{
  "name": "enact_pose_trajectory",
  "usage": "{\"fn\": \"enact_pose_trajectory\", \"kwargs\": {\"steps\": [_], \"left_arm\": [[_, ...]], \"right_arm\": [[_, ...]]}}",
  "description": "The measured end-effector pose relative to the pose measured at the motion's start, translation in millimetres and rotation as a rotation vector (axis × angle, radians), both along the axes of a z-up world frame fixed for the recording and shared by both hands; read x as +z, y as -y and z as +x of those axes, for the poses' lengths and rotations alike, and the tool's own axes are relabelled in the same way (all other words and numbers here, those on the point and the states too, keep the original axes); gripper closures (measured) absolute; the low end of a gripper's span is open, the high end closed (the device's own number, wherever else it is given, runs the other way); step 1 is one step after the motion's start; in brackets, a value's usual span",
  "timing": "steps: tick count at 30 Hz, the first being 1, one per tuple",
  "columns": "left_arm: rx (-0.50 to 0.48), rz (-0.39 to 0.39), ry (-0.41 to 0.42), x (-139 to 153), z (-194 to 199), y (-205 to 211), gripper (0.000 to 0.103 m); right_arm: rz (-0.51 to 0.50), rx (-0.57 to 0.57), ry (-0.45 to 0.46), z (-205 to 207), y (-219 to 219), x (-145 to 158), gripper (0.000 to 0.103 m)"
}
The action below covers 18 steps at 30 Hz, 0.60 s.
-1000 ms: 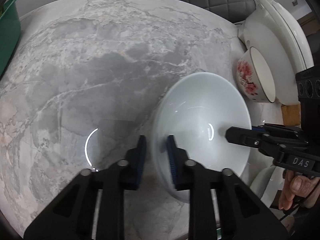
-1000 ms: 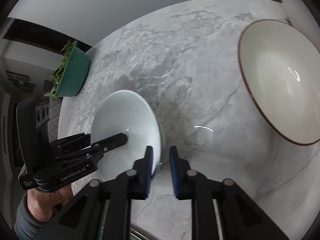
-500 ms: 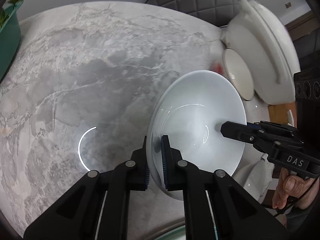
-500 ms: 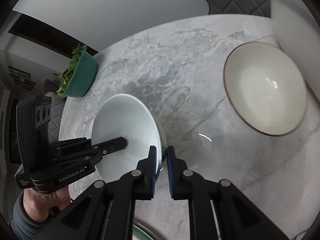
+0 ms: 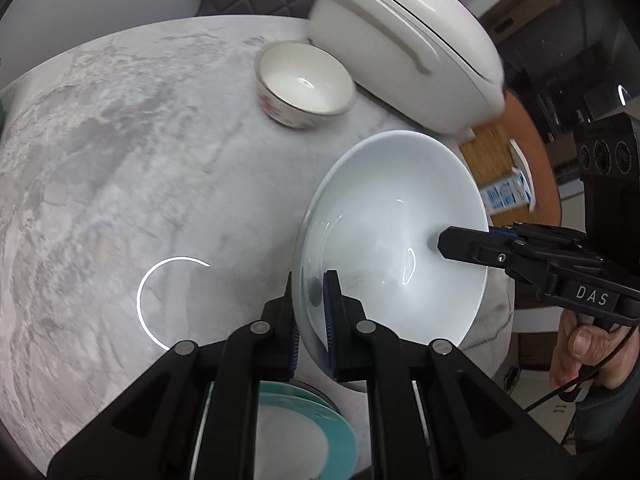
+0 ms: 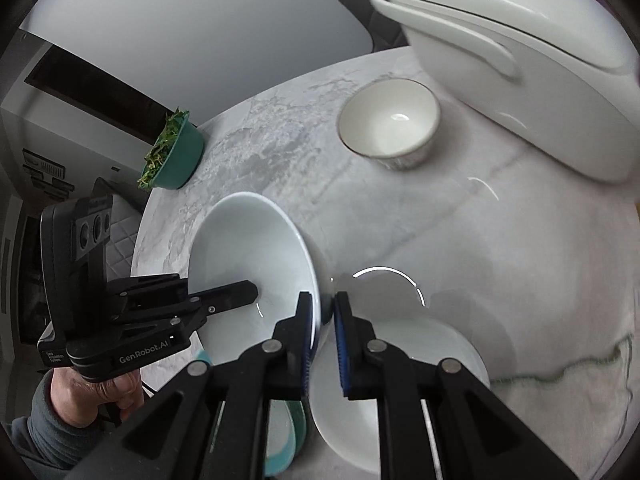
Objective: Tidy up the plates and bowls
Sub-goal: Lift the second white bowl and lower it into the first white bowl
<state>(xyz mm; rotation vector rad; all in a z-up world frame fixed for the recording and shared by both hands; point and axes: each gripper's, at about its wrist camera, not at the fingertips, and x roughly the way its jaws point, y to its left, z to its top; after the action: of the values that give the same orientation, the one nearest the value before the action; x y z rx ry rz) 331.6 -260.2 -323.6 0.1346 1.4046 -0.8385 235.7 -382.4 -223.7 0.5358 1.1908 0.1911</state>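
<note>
At the bottom of the left wrist view, the left gripper (image 5: 311, 312) has its blue-padded jaws closed tight on the near rim of a wide, pale white glazed bowl (image 5: 384, 240), one pad inside and one outside. The right gripper (image 6: 322, 320), low centre in its own view, pinches the opposite rim of that same bowl (image 6: 248, 248) in the same way, so the bowl hangs between the two tools, tilted, above the grey marbled round tabletop (image 5: 120, 160). Below the left gripper's arms lies a stack of plates with a teal rim (image 5: 320, 432); in the right wrist view a second plain white bowl (image 6: 400, 360) sits just beside that stack at lower centre. A hand (image 5: 580, 348) grips the right tool's handle at the right edge. Farther up the frame stands a small cream bowl with a red flower pattern and dark rim (image 5: 306, 90), close to a large white lidded cooker (image 5: 404, 44). In the right wrist view's left part, a teal bowl of leafy greens (image 6: 172, 156) sits at the table's far edge.
</note>
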Motion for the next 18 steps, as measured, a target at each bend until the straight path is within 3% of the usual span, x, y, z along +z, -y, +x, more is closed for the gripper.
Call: {"fn": "enact_pose_trajectory", "kwargs": {"steps": [9, 18], "left_arm": [[-0.075, 0.067, -0.026, -24, -105, 44, 0.093], [-0.068, 0.134, -0.055, -65, -134, 71, 0.091]], "right_arm": [[-0.016, -0.025, -0.067, -73, 36, -20, 0.090], [-0.007, -0.023, -0.120, -95, 48, -56, 0.090]]}}
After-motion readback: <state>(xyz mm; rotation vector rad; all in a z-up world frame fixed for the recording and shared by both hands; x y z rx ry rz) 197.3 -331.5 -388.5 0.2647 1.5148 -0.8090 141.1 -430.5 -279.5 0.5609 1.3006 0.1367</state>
